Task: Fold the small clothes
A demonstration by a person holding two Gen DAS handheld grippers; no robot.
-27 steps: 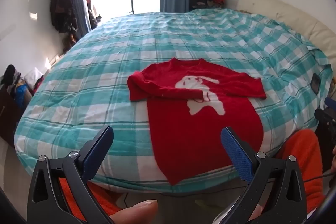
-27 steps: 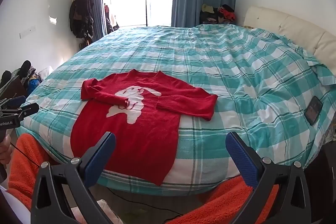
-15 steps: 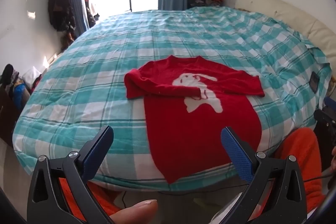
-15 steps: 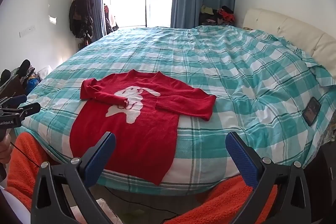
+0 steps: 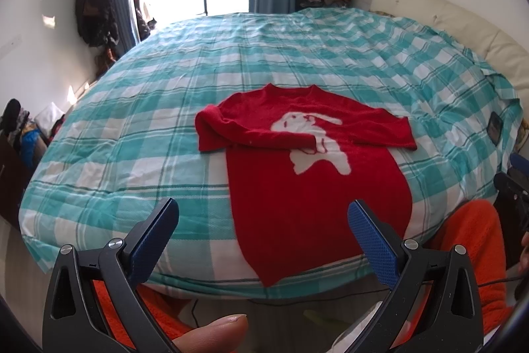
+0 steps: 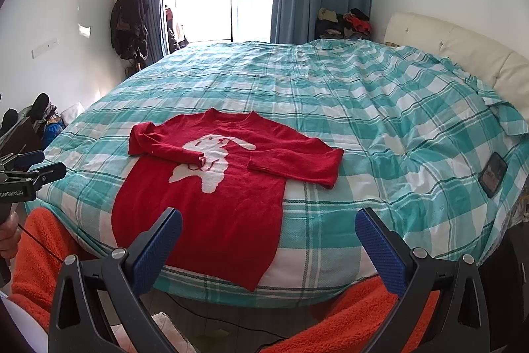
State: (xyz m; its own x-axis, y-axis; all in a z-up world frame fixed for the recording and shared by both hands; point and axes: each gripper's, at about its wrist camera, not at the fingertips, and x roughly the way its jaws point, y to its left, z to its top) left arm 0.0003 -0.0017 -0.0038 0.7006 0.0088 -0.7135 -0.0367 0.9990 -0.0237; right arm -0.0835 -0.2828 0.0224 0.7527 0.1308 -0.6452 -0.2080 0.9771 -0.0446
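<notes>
A small red sweater (image 5: pixel 307 177) with a white animal print lies flat on the bed, its hem hanging over the near edge. Its left sleeve is folded across the chest; its right sleeve lies folded inward. It also shows in the right wrist view (image 6: pixel 218 187). My left gripper (image 5: pixel 263 220) is open and empty, held back from the bed's near edge, below the hem. My right gripper (image 6: pixel 269 230) is open and empty, also off the near edge, above the sweater's lower right part. The left gripper also shows at the left edge of the right wrist view (image 6: pixel 29 167).
The bed has a teal and white checked cover (image 6: pixel 363 108) and a cream headboard (image 6: pixel 463 48) on the right. A dark phone (image 6: pixel 492 174) lies near the right edge. Clothes hang by the window (image 6: pixel 129 19). Orange-clad legs (image 6: pixel 39 253) press against the bed.
Both views have shifted only slightly; the sweater lies as before and both grippers stay open.
</notes>
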